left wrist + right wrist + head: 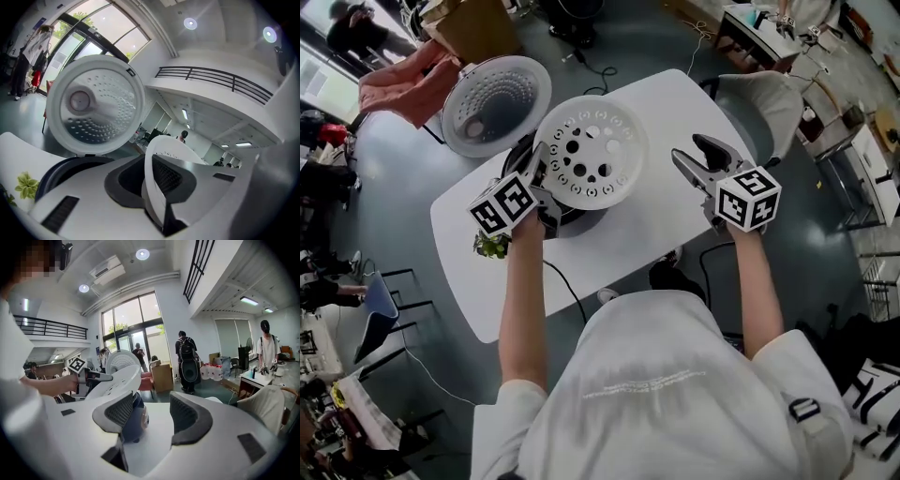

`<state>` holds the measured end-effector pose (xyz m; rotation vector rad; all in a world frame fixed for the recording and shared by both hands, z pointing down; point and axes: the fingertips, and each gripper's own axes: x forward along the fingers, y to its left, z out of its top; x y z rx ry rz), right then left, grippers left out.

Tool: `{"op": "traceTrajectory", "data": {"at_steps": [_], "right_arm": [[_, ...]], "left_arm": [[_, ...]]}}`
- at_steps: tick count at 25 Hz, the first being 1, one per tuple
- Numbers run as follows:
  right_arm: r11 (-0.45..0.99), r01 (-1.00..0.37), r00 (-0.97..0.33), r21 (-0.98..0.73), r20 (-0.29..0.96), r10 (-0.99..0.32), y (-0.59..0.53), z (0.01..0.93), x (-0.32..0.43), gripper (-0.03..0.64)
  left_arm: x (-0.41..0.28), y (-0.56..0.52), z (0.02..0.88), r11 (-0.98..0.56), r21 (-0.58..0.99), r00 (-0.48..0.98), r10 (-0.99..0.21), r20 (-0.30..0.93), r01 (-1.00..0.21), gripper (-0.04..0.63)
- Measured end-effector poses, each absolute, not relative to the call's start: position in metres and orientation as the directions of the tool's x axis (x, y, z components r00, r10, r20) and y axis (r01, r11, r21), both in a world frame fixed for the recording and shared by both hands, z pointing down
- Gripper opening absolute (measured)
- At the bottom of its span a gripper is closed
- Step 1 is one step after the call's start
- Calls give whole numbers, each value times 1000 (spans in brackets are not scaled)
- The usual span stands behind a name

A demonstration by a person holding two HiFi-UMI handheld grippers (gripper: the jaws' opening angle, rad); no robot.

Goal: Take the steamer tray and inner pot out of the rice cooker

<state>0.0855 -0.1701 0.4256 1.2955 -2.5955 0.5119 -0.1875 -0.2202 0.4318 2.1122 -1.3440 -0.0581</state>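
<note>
The white perforated steamer tray (591,150) hangs tilted over the dark rice cooker (574,221), whose lid (495,103) stands open at the back left. My left gripper (546,173) is shut on the tray's near left rim. In the left gripper view that white rim (151,154) stands pinched between the pads, with the lid (93,110) behind. My right gripper (694,155) is open over the table to the right of the tray, with nothing between its jaws. The right gripper view shows the tray (115,380) above the cooker body (136,420). The inner pot is hidden under the tray.
The cooker stands on a white table (656,112). A small green plant (490,246) sits by the table's left edge, under my left hand. A cable runs off the near edge. A grey chair (769,103) is at the right, and a pink cloth (403,80) lies beyond the lid.
</note>
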Motion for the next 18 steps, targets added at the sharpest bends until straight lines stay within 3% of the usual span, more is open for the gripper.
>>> {"op": "traceTrajectory", "data": {"at_steps": [12, 18], "right_arm": [[510, -843, -537, -174, 334, -774, -218, 433, 203, 241], [507, -846, -529, -162, 374, -762, -248, 457, 254, 242]], "left_arm": [[-37, -284, 440, -380, 505, 575, -754, 317, -775, 51], [26, -324, 484, -354, 531, 589, -715, 376, -770, 51]]}}
